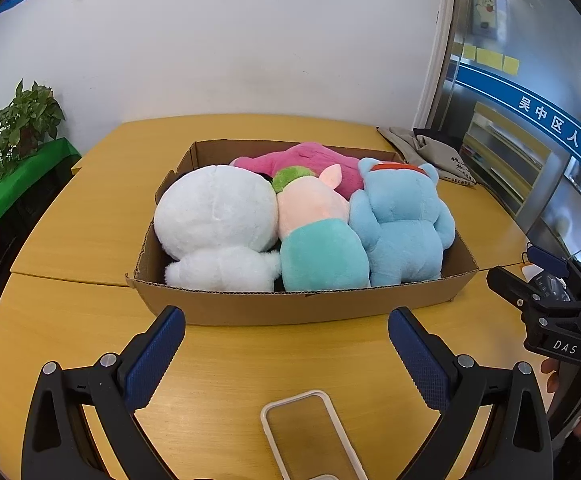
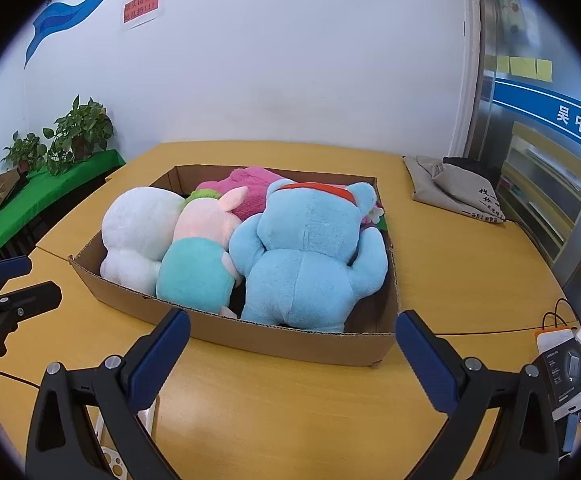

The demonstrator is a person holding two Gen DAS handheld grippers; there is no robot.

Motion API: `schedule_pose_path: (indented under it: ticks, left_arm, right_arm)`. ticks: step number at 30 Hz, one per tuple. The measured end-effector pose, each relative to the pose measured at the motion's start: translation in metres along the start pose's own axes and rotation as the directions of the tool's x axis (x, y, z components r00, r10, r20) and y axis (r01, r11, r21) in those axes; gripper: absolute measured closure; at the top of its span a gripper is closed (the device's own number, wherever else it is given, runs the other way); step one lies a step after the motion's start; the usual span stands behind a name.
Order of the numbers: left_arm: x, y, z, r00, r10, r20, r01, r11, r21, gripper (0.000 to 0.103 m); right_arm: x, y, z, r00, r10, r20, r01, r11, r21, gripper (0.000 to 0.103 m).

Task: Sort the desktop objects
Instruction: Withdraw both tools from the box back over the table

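A shallow cardboard box on the yellow table holds a white plush, a pink-and-teal plush, a blue plush and a magenta plush at the back. My left gripper is open and empty just before the box's near wall, above a clear phone case. My right gripper is open and empty in front of the box's near right corner. In the left wrist view the right gripper shows at the right edge.
A grey cloth bag lies at the table's back right. Boxed items with a cable sit at the right edge. Potted plants stand on a green-covered shelf at left. A white wall is behind.
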State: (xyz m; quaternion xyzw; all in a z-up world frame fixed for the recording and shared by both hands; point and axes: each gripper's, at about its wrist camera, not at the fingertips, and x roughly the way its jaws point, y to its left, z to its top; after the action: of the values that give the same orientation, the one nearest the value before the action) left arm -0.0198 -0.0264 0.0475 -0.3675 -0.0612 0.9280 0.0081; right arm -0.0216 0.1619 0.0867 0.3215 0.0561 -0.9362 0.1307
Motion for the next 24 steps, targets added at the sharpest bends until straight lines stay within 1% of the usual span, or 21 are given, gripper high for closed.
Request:
schedule_pose_path:
  ticks: [24]
  left_arm:
    - [0.0035, -0.0097, -0.0072, 1.0, -0.016, -0.014, 0.017, 1.0, 0.019, 0.0]
  right_arm:
    - [0.0008, -0.0073, -0.0027, 1.0, -0.007, -0.012, 0.007, 1.0, 0.012, 0.001]
